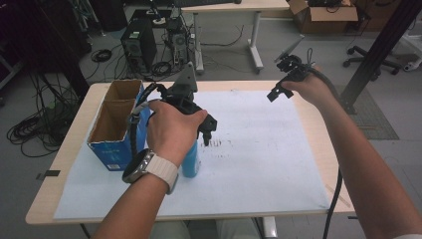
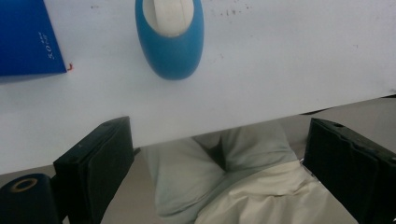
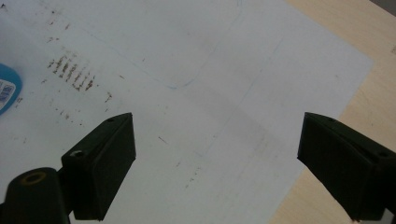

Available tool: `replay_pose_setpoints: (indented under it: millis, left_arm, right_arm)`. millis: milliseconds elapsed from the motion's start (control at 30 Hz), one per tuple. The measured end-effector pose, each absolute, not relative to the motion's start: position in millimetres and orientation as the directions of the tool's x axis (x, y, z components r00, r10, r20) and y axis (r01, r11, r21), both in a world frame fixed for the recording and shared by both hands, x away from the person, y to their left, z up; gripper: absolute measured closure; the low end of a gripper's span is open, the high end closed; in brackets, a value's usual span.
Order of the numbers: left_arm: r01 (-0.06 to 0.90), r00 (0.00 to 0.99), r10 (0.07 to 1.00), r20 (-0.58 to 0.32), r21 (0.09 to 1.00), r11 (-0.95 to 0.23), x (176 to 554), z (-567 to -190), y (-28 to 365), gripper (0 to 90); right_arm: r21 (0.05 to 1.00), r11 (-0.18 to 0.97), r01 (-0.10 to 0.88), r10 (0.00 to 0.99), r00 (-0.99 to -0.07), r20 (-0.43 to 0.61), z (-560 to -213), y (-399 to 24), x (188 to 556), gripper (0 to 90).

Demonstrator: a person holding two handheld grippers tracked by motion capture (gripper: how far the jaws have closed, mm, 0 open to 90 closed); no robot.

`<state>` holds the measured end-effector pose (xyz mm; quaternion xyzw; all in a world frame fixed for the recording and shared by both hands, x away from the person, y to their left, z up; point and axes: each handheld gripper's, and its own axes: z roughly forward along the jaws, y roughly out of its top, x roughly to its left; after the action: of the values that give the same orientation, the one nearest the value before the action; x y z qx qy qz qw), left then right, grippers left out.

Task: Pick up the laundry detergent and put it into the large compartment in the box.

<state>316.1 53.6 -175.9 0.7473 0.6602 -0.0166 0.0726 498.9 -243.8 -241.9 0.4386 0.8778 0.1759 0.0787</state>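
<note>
**Dim room, pale paper, soft close-ups**

The high view is dim and slightly soft, darkest at the upper left corner. The white paper sheet [image 1: 259,149] on the desk [image 1: 74,134] is the brightest area, evenly lit, without glare. A faint shadow lies beside the blue bottle [image 1: 190,162]. In both gripper views the black jaws at the bottom are blurred and nearly featureless. In the left gripper view, the bottle [image 2: 170,39] looks soft-edged.

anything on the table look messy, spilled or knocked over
Mostly the white paper sheet covering the table: it carries brown smudges and speckles near its middle. The blue plastic bottle stands upright beside the open blue cardboard box. Nothing looks spilled.
</note>
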Motion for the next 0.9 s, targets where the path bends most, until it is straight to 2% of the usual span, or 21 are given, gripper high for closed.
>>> replay_pose_setpoints:
  millis: [233, 633, 733, 900]
  left_arm:
    - [0.985, 0.145, 0.981, -0.132, 0.112, -0.131, 317, -171, 56, 4.9]
    - [0.984, 0.143, 0.979, -0.145, 0.128, -0.125, 326, -162, 57, 4.8]
    - [0.98, 0.144, 0.984, -0.11, 0.155, -0.126, 330, -161, 58, 4.9]
    - [0.979, 0.137, 0.983, -0.121, 0.166, -0.116, 336, -162, 60, 5.6]
  right_arm:
    - [0.39, 0.552, 0.738, 0.796, -0.605, 0.02, -240, -242, 498, 11.4]
    - [0.406, 0.553, 0.728, 0.792, -0.611, 0.016, -235, -243, 495, 11.4]
    - [0.406, 0.546, 0.733, 0.798, -0.603, 0.016, -234, -246, 495, 11.4]
    - [0.409, 0.543, 0.734, 0.8, -0.599, 0.013, -233, -246, 496, 11.3]
